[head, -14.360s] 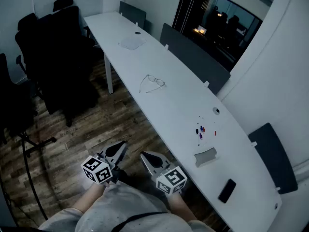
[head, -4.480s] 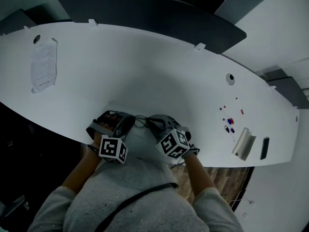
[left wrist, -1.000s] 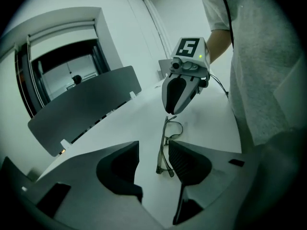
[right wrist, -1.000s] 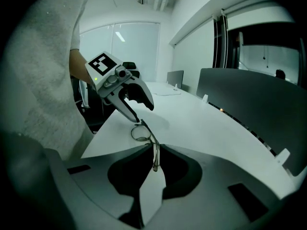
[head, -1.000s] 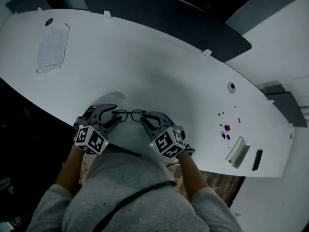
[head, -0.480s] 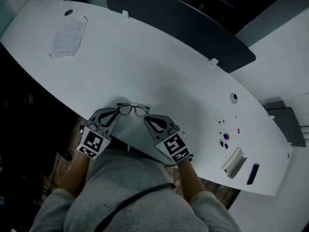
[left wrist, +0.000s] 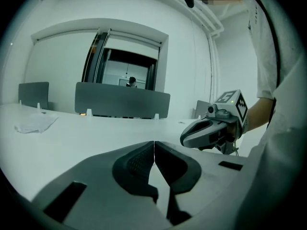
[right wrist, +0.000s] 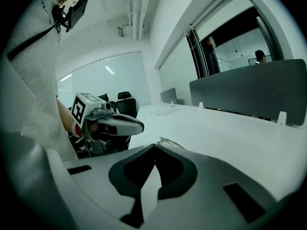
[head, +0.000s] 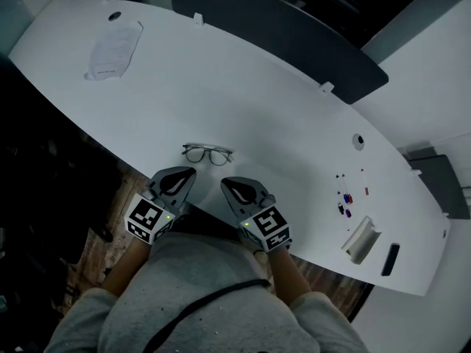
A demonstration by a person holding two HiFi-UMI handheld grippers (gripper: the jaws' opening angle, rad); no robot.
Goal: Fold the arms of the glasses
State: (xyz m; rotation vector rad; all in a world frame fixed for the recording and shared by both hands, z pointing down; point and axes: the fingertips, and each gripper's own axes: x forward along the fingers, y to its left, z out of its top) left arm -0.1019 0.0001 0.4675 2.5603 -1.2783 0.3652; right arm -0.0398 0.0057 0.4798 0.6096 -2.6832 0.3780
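Note:
The thin dark-framed glasses [head: 207,154] lie flat on the white table [head: 257,109] near its front edge, looking compact, with nothing touching them. My left gripper [head: 188,172] hovers just short of them on the near left, jaws shut and empty. My right gripper [head: 225,182] hangs beside it on the near right, also shut with nothing in it. In the left gripper view the jaws [left wrist: 154,145] meet, and the right gripper [left wrist: 211,131] shows beyond them. In the right gripper view a bit of the glasses [right wrist: 171,142] peeks over the shut jaws [right wrist: 155,147].
A sheet of paper [head: 114,50] lies at the table's far left. Small coloured items [head: 344,197], a grey stand [head: 362,237] and a dark phone [head: 390,259] sit at the right. A dark divider panel [head: 280,28] runs along the far edge. Wooden floor shows below the near edge.
Both grippers have drawn back from the glasses toward the person and risen. The left jaws went from open to shut. The glasses stay on the table, let go.

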